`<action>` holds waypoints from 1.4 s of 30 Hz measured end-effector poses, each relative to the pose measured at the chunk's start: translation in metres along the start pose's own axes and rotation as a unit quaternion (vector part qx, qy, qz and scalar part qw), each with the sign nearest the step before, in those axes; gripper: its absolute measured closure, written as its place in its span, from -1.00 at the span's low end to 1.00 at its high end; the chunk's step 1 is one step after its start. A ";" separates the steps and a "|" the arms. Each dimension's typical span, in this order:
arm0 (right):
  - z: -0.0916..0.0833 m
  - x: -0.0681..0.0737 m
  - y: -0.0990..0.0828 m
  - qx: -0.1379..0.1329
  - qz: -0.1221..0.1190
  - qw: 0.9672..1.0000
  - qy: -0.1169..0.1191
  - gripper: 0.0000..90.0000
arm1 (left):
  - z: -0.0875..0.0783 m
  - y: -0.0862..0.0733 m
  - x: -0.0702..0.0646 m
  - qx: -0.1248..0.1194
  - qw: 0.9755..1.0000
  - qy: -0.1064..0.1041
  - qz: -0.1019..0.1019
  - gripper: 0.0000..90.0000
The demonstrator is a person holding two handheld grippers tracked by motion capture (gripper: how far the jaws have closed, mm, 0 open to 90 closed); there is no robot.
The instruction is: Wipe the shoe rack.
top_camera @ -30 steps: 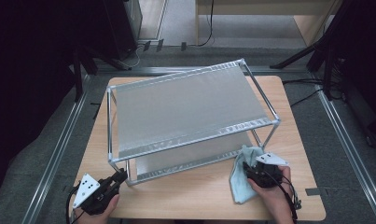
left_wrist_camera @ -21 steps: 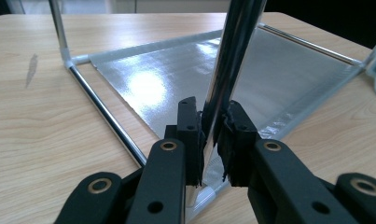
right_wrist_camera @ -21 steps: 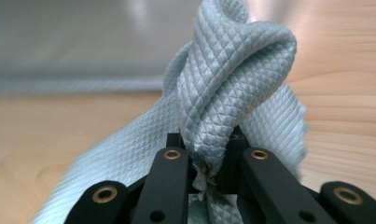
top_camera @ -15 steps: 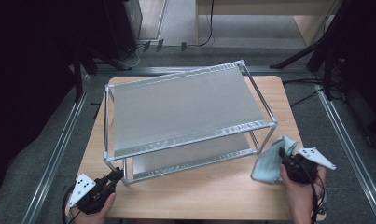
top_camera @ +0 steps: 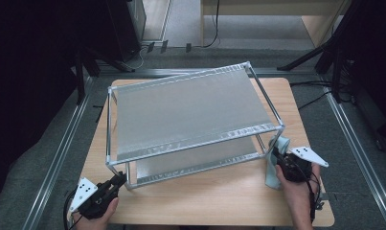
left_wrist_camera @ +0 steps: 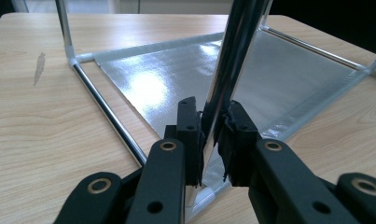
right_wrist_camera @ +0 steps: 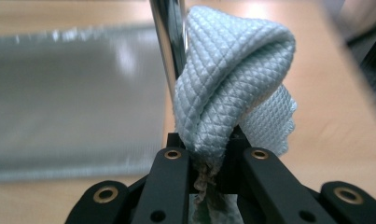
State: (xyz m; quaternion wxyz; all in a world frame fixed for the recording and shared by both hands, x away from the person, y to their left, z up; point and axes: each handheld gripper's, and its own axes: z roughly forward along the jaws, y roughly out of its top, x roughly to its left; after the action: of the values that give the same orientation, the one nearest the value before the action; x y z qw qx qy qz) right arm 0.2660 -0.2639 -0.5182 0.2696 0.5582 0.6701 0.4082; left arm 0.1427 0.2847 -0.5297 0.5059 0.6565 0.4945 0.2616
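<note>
Near the front left corner of the tabletop (top_camera: 205, 201), the left gripper (left_wrist_camera: 212, 135) is clamped on the front left leg (left_wrist_camera: 232, 60) of the metal shelf rack (top_camera: 190, 112) and holds it steady. Near the front right corner, the right gripper (right_wrist_camera: 209, 161) is pinched tight on a light blue cloth (right_wrist_camera: 227, 88). The cloth is pressed against the rack's front right leg (right_wrist_camera: 169, 51). This looks like the wiping step, with that leg being cleaned. Next, the cloth likely needs to slide along the leg while staying pushed against it. Farther back, the rack's top shelf (top_camera: 181, 103) stretches toward the far edge.
</note>
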 end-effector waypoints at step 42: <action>0.039 0.071 0.000 0.027 -0.093 0.995 0.022 0.72 | 0.003 -0.001 -0.003 0.000 1.000 -0.005 0.005 0.76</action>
State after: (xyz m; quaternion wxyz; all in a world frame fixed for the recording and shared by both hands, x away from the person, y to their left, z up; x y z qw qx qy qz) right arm 0.2814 -0.1860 -0.5314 0.2767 0.4919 0.7352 0.3754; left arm 0.1437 0.2810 -0.5310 0.5069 0.6604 0.4888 0.2606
